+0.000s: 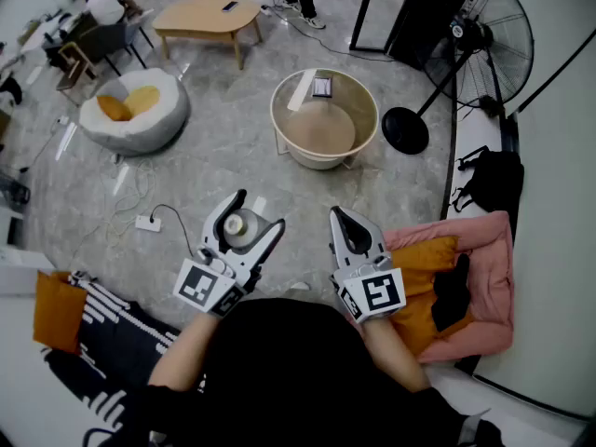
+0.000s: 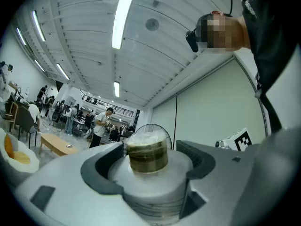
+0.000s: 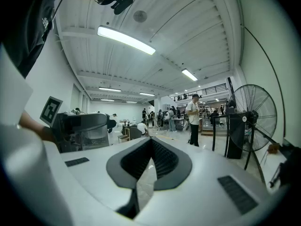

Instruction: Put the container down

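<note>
A small round container (image 1: 235, 226) with a white body and a clear lid over something brownish sits between the jaws of my left gripper (image 1: 258, 210), held in the air above the floor. In the left gripper view the container (image 2: 148, 157) fills the gap, with the dark pads (image 2: 99, 173) against its sides. My right gripper (image 1: 337, 214) is level with it to the right, shut and empty; in the right gripper view its tips (image 3: 151, 141) meet with nothing between them.
A round tub-like side table (image 1: 279, 124) stands ahead on the grey floor. A fan's round base (image 1: 406, 130) is to its right. A pink and orange cushion (image 1: 484, 250) lies right; a power strip (image 1: 147, 222) and a striped rug (image 1: 112, 343) lie left.
</note>
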The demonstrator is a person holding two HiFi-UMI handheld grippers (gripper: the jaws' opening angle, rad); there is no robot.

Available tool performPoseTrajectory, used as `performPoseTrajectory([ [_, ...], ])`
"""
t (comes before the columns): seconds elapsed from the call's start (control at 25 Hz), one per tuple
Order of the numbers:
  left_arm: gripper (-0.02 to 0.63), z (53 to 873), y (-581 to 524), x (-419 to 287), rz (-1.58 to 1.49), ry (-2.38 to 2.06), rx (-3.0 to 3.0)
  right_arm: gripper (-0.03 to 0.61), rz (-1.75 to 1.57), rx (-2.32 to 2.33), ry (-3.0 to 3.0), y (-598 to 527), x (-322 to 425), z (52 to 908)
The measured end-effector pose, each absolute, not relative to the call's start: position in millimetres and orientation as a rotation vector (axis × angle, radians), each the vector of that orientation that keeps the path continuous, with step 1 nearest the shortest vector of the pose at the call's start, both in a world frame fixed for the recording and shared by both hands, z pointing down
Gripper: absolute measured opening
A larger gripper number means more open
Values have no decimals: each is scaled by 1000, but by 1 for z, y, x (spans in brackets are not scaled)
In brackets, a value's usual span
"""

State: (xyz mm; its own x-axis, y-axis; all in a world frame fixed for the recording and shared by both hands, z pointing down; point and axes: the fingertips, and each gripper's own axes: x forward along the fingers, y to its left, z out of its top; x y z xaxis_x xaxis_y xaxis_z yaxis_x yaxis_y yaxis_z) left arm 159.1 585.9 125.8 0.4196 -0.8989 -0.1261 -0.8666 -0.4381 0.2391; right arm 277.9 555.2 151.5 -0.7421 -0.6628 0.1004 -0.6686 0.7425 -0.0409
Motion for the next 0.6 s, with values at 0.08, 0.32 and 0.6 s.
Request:
performPoseTrajectory([
  [0.08, 360, 125, 586, 159, -351, -1595, 2526, 21, 110, 1112, -2859, 553, 282, 151],
  [0.32, 360, 126, 591, 164, -337, -1619, 2520, 21, 20, 1119, -2837, 553, 289, 155],
  [0.6, 360, 138, 581, 144, -352, -1679, 2478, 21, -52, 1108, -2805, 539, 281, 171],
])
